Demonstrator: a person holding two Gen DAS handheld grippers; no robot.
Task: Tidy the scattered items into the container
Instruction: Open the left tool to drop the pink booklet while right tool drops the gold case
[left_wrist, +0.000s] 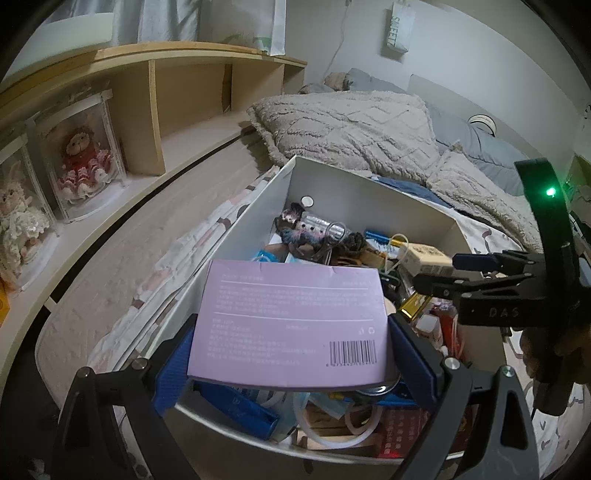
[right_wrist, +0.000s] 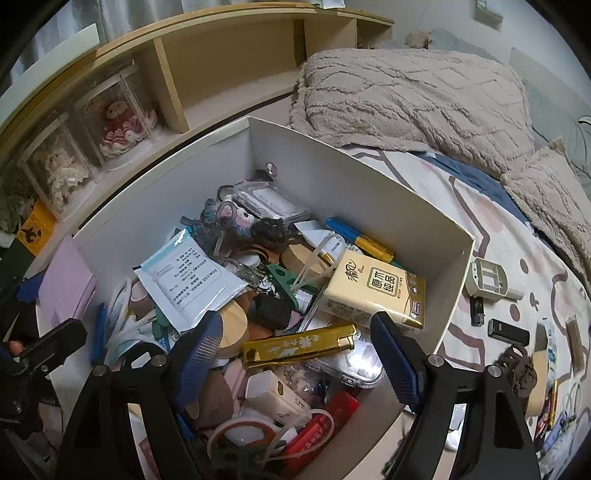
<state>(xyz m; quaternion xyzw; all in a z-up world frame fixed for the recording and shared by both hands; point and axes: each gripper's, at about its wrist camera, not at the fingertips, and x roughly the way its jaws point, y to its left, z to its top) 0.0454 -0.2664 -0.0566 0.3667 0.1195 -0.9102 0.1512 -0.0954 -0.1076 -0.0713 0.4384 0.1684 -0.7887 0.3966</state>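
Left wrist view: left gripper (left_wrist: 291, 350) clamps purple box (left_wrist: 291, 317) flat, long axis across frame, lower centre, above white container (left_wrist: 354, 192). Right gripper (right_wrist: 295, 339) gapes empty over the clutter; release looks next.

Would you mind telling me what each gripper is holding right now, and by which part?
The left gripper holds the purple box by its two short sides, above the white bin. The right gripper is open and holds nothing.
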